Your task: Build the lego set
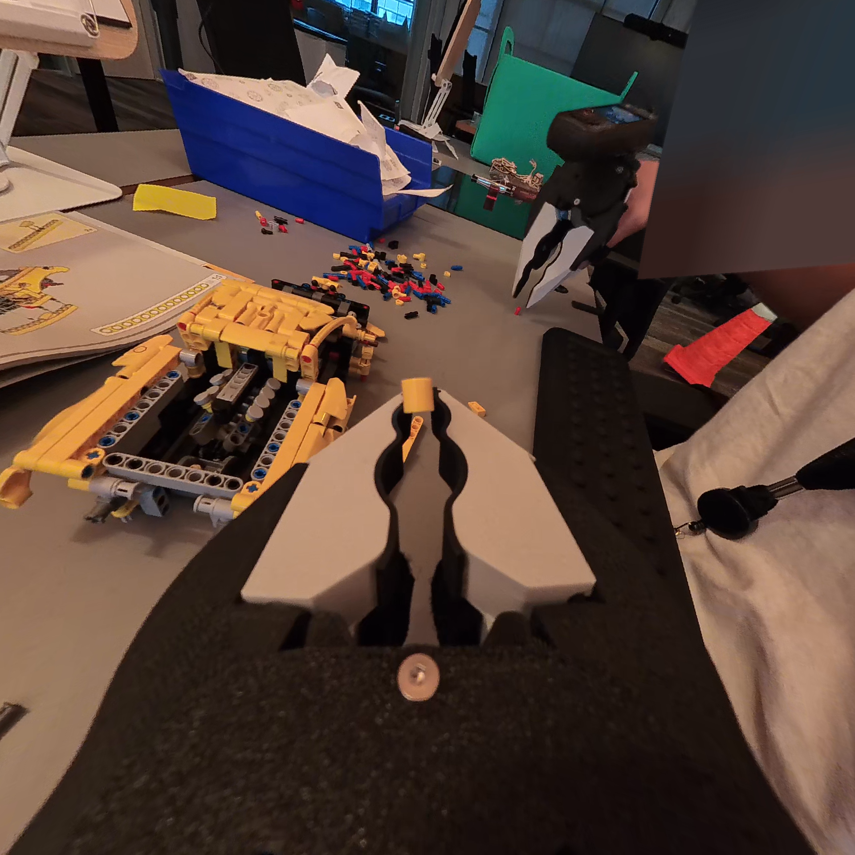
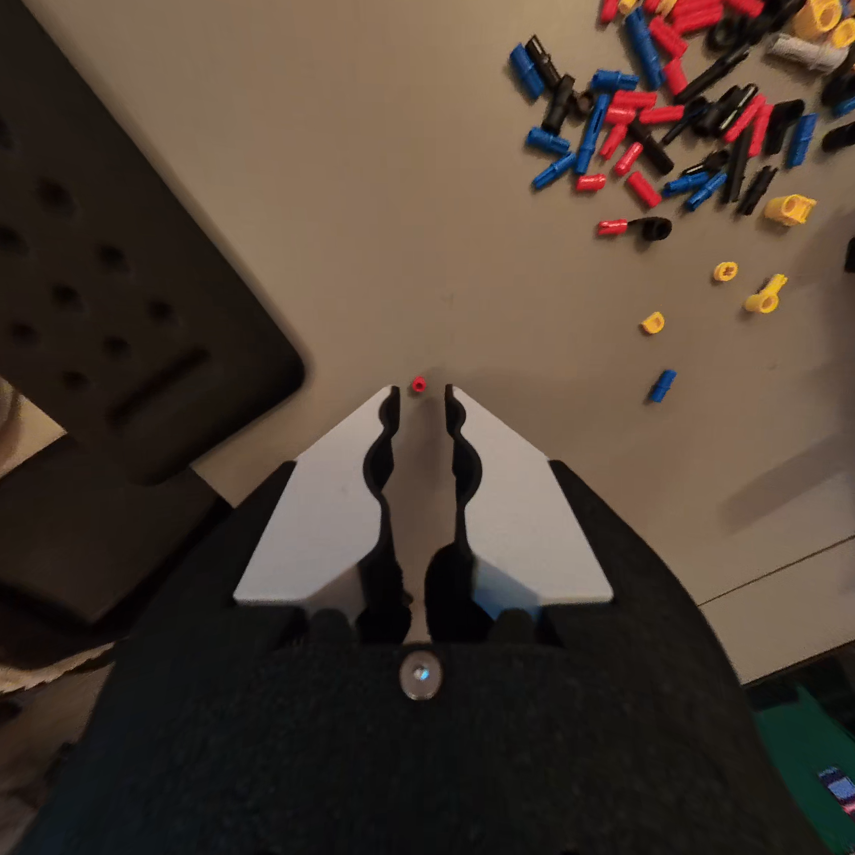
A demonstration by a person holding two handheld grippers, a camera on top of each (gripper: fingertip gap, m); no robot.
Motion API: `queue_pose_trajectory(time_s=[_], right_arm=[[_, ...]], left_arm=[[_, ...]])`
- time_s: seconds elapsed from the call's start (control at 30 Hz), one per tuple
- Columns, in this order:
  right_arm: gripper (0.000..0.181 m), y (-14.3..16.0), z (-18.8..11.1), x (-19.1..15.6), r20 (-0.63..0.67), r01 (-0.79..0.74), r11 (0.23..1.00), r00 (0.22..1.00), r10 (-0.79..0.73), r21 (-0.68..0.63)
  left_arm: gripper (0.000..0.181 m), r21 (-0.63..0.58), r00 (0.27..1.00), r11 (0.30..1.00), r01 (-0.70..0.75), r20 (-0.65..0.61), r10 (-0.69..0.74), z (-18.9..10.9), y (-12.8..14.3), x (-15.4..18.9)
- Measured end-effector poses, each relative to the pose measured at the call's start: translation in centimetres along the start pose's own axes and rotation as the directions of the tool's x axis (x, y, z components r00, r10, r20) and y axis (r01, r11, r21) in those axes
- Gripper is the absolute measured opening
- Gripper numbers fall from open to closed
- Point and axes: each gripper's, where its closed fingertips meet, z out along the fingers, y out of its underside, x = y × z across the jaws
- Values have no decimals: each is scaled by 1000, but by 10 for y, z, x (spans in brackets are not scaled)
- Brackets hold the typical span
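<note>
- The left gripper [image 1: 418,393], white fingers lined with black wavy pads, is pinched tight on a small yellow cylindrical plastic connector [image 1: 417,394] at its very tips, held above the grey table [image 1: 486,351]; a thin yellow piece [image 1: 413,432] shows through the gap below it.
- The right gripper [image 2: 418,393] stands slightly parted and holds nothing; a tiny red plastic pin [image 2: 418,384] lies on the table just beyond and between its tips, not touched.
- A black perforated mat [image 1: 597,444] lies on the table edge between the two grippers, beside a person's pale sleeve [image 1: 786,601].
- Just left of the left gripper sits the half-built yellow, black and grey lego car [image 1: 217,402], its open frame showing grey beams with holes.
- A single small yellow brick [image 1: 477,408] lies just right of the left fingertips.
- Farther out, a loose scatter of red, blue, black and yellow pins and connectors [image 1: 393,282] spreads over the table; the right gripper hangs near its right edge.
- At the left an open instruction booklet [image 1: 92,287] shows pictures of yellow parts; its print is too small to make out.
- Beyond lie a yellow paper scrap [image 1: 175,201] and a blue plastic bin [image 1: 287,157] stuffed with crumpled white patterned bags [image 1: 324,102].
- A green board [image 1: 527,120] stands behind the table.
</note>
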Motion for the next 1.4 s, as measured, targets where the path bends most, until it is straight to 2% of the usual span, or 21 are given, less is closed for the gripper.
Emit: queue_pose_trajectory(time_s=[0.4, 0.9, 1.13, 1.4], right_arm=[[8, -2, 8, -2, 18, -24, 996, 1000, 23, 90], [4, -1, 11, -2, 26, -17, 998, 1000, 16, 53], [9, 4, 9, -1, 6, -3, 1000, 1000, 3, 28], [4, 4, 11, -1, 15, -6, 1000, 1000, 5, 30]], left_arm=[[7, -6, 1000, 1000, -2, 3, 2, 1, 1, 0], [7, -9, 1000, 1000, -2, -1, 2, 1, 2, 0], [7, -10, 1000, 1000, -2, -2, 2, 1, 2, 0], [7, -13, 1000, 1000, -2, -4, 2, 1, 3, 1]])
